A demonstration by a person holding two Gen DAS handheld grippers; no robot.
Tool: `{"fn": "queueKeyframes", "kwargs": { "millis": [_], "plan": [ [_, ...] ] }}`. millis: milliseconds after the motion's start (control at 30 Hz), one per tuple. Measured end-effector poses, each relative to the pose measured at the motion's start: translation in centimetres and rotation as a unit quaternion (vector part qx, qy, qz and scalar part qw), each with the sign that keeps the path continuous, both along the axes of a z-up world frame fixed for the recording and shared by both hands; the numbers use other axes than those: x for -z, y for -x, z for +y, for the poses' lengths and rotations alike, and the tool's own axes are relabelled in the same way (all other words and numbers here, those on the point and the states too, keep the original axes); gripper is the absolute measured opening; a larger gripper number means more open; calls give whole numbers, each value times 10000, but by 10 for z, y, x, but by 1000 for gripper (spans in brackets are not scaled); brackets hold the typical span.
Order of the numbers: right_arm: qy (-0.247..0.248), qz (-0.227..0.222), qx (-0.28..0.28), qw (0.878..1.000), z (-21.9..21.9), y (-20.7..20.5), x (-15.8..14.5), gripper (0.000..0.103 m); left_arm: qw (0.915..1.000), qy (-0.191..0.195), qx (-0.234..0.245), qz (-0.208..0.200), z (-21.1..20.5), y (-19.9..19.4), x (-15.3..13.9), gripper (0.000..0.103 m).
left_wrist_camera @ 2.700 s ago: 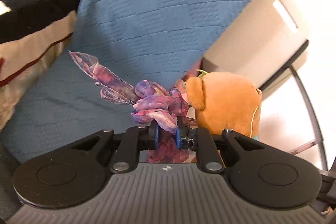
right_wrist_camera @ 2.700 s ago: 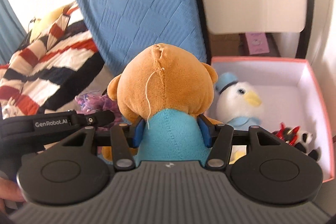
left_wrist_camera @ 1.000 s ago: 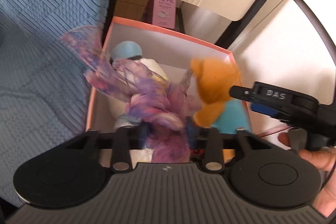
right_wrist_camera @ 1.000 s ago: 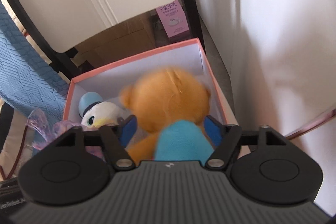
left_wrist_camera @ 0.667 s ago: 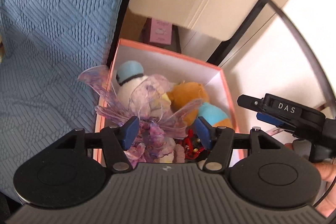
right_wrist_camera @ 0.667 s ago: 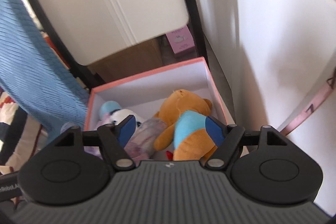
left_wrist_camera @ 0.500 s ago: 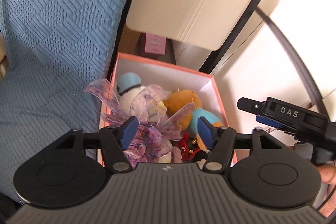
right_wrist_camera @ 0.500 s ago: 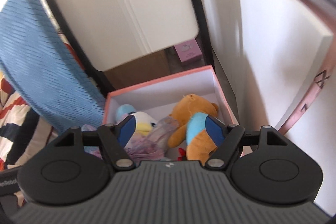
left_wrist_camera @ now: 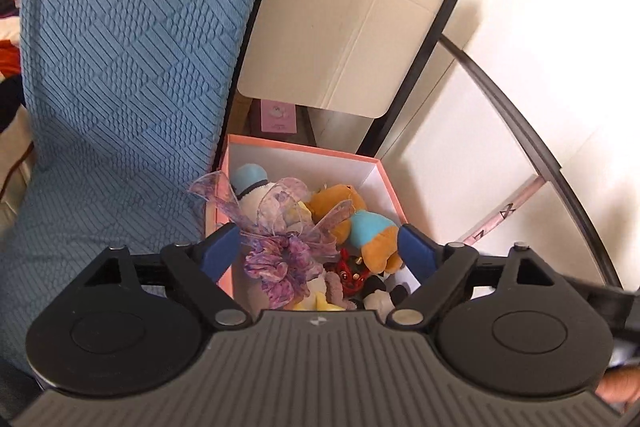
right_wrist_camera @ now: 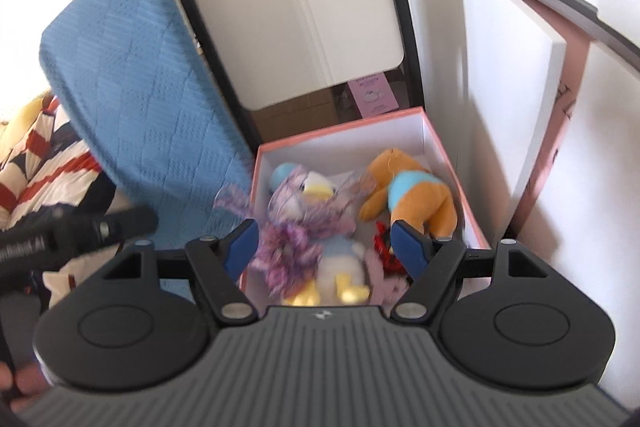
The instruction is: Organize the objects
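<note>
A pink-rimmed white box (left_wrist_camera: 388,183) (right_wrist_camera: 444,143) stands on the floor and holds soft toys. In it lie an orange bear with a blue shirt (left_wrist_camera: 360,223) (right_wrist_camera: 416,187), a white duck with a blue cap (left_wrist_camera: 250,183) (right_wrist_camera: 316,191) and a purple ribbon bow (left_wrist_camera: 284,251) (right_wrist_camera: 292,243) on top of the duck. My left gripper (left_wrist_camera: 316,247) is open and empty, above the box. My right gripper (right_wrist_camera: 324,243) is open and empty, also above the box. The left gripper's body also shows in the right wrist view (right_wrist_camera: 72,231).
A blue quilted cushion (left_wrist_camera: 120,67) (right_wrist_camera: 140,99) leans left of the box. A beige chair back (left_wrist_camera: 344,27) (right_wrist_camera: 296,7) stands behind it, with a small pink carton (left_wrist_camera: 278,115) underneath. The box's white and pink lid (right_wrist_camera: 536,99) leans at the right. A striped blanket (right_wrist_camera: 36,163) lies far left.
Both grippers carried their toys from the cushion to the box, opened and let them go. The bear and bow now lie in the box, and both grippers have drawn back upward.
</note>
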State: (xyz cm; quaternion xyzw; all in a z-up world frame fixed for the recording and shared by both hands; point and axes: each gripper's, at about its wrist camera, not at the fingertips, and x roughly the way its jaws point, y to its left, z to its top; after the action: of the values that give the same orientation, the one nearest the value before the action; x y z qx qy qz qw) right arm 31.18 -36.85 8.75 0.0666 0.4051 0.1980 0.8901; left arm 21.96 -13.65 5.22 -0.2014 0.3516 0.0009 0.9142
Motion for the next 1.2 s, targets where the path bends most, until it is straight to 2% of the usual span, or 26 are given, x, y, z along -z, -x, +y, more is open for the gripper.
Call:
{"fn": "queueKeyframes", "kwargs": {
  "millis": [167, 433, 500, 533, 1200],
  "plan": [
    [111, -79, 39, 9999, 3, 31, 7, 75, 9998, -165, -25, -114, 2, 27, -3, 91],
    [187, -177, 11, 9997, 5, 64, 23, 80, 9992, -341, 40, -181, 1, 57, 8, 91],
    [177, -214, 76, 9996, 2, 71, 26, 99, 9993, -334, 64, -143, 0, 63, 12, 91],
    [170, -251, 108, 9995, 2, 74, 27, 103, 9993, -336, 81, -138, 0, 65, 14, 91],
    [141, -164, -10, 9998, 4, 96, 36, 103, 9988, -390, 80, -279, -5, 91, 17, 91]
  ]
}}
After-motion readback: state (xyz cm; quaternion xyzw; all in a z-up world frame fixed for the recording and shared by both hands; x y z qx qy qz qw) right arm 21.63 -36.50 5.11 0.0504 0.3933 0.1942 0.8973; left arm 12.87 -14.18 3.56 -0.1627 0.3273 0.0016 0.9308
